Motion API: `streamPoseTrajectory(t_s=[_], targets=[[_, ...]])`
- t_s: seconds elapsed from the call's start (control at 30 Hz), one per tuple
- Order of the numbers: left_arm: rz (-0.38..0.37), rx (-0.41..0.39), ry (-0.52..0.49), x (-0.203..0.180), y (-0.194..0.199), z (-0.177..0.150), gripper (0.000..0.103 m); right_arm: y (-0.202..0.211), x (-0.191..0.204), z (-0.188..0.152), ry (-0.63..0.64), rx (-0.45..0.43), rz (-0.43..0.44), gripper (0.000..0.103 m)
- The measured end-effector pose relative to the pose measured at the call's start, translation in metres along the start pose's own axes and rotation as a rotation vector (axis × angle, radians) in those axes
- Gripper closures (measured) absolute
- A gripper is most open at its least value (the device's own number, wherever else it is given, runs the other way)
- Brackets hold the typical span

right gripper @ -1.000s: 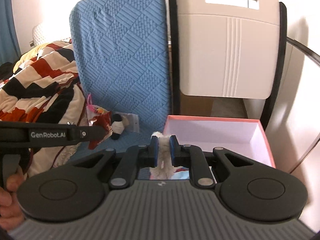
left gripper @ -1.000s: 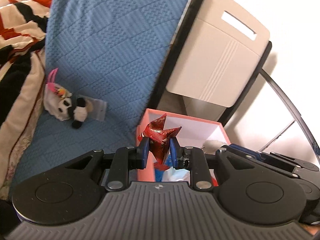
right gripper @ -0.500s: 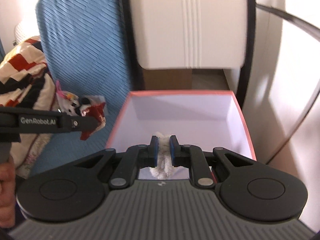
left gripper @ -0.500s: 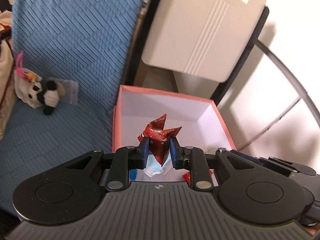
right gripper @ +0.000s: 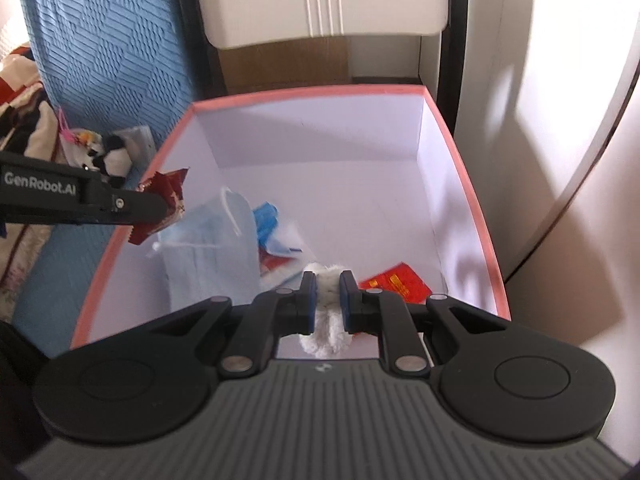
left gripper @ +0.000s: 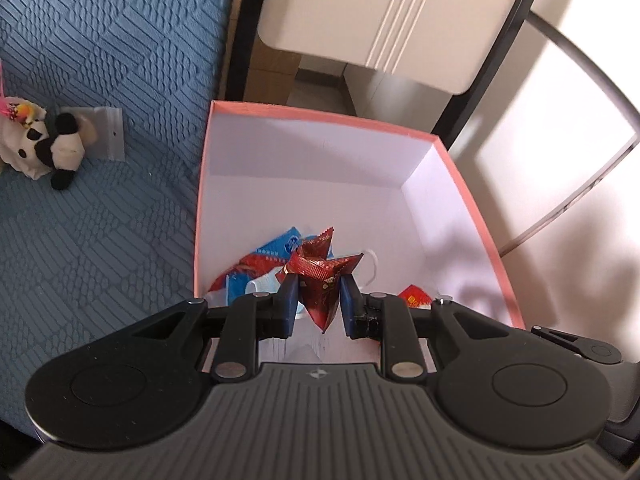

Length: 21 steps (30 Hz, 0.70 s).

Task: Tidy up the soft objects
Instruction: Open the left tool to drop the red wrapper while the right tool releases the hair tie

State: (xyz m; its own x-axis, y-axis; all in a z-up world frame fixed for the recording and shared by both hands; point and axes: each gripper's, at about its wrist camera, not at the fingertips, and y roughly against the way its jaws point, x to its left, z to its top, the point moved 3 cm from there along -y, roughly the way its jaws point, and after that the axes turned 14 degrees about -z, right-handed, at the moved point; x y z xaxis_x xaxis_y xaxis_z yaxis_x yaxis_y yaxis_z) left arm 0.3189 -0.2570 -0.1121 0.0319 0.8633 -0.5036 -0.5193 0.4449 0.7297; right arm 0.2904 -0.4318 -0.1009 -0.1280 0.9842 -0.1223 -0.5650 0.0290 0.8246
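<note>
Blue quilted cushion (left gripper: 100, 40) beside a cream folding chair back (left gripper: 400, 12), sunlit white wall (right gripper: 580, 160) behind.

The box (right gripper: 480, 224) has a pink rim and white walls. Inside lie a pale blue mask (right gripper: 208, 240) and, at five o'clock, a red packet (right gripper: 396, 282) with gold print. The wrapper (left gripper: 320, 280) is dark red (shiny). The cushion (left gripper: 100, 80) is blue, quilted in ribbed squares; the toy (left gripper: 44, 148) is white with black patches.
</note>
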Motion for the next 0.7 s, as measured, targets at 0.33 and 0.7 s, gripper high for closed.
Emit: streamPoseTrajectory(t_s=[0.33,0.7], targets=[[-0.003,0.041,-0.004,-0.001,-0.01,-0.001,0.066,-0.005,-0.003,0.002,-0.027,0.009,0.01,0.083],[-0.014,-0.044,-0.044,-0.009,0.031,0.006,0.046,0.017,0.003,0.011,-0.031,-0.011,0.008,0.062]])
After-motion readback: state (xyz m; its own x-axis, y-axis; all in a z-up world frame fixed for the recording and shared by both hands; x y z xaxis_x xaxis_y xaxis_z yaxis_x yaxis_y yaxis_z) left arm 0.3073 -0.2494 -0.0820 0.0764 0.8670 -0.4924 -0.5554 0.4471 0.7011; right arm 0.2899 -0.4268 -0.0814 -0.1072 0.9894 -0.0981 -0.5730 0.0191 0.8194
